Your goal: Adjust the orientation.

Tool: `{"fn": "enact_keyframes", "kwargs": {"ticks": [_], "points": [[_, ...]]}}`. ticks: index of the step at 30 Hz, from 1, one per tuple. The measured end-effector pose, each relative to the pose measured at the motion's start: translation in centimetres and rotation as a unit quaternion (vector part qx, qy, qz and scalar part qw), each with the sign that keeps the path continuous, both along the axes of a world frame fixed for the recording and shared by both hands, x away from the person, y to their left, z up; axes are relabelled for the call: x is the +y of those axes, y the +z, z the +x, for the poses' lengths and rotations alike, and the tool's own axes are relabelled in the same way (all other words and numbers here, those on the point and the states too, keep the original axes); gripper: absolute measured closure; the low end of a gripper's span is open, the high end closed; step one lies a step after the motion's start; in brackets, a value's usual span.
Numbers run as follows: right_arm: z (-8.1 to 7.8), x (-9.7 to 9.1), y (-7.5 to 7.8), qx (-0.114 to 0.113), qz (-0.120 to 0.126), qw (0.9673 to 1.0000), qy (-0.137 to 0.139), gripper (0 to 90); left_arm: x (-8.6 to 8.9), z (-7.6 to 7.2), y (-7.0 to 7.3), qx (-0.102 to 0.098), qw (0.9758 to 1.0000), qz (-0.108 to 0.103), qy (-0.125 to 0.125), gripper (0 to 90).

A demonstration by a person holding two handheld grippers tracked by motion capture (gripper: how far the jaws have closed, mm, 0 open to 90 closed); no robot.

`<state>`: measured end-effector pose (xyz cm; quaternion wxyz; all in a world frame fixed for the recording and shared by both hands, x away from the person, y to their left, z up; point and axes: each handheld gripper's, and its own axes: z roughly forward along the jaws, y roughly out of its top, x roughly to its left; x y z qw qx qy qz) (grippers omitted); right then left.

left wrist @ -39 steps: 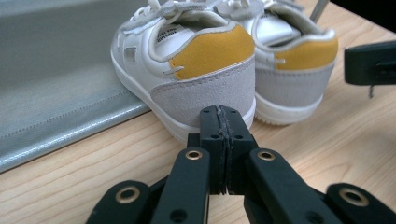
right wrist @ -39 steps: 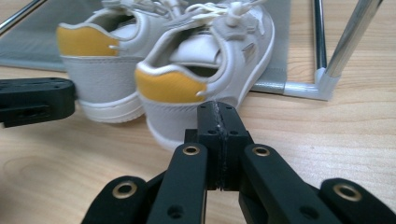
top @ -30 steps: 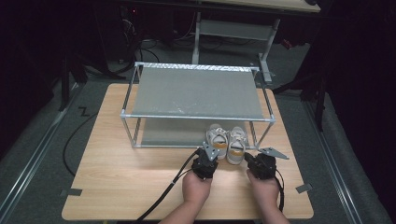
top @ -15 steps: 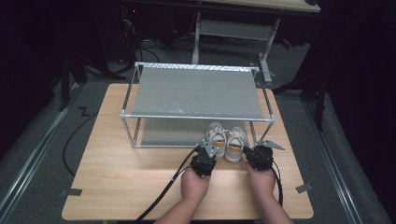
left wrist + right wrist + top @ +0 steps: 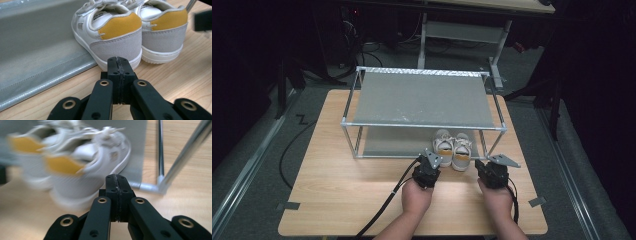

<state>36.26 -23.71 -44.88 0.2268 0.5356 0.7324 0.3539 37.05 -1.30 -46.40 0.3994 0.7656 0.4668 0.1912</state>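
A pair of small white sneakers with yellow and grey heels, the left shoe (image 5: pixel 444 144) (image 5: pixel 117 37) and the right shoe (image 5: pixel 462 148) (image 5: pixel 165 32), stands heel-out at the front of the rack's lower shelf (image 5: pixel 387 142) (image 5: pixel 37 50). My left gripper (image 5: pixel 430 161) (image 5: pixel 119 62) is shut and empty, just behind the left shoe's heel. My right gripper (image 5: pixel 489 167) (image 5: pixel 117 180) is also shut and empty, to the right of the pair; its view shows the shoes (image 5: pixel 75 165) blurred.
The metal-framed rack (image 5: pixel 422 125) has a grey upper shelf (image 5: pixel 422 100) over the shoes. Its front right post (image 5: pixel 486 145) (image 5: pixel 185 152) stands close ahead of my right gripper. Bare wooden tabletop (image 5: pixel 342 185) lies to the left. Cables trail from both grippers.
My right gripper shifted slightly forward toward the shoes and then back, turning a little. The left gripper and the shoes stayed put.
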Motion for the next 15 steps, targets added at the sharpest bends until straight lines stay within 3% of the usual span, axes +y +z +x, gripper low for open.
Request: {"fn": "enact_keyframes", "kwargs": {"ticks": [6,10,15], "points": [[-1.2,1.7,0.0,0.011,0.026,0.9991,0.033,89.8,-0.8,0.0,-0.2,0.005,0.9999,-0.013,-0.003,89.5],[-0.1,3.1,-0.8,0.017,0.010,0.9993,0.032,89.9,-1.1,0.5,-0.5,0.011,0.9999,-0.012,0.000,89.6],[1.2,3.1,-1.0,0.017,0.016,0.9996,0.016,89.9,-1.4,1.5,-0.6,0.007,1.0000,-0.001,-0.003,89.7]]}}
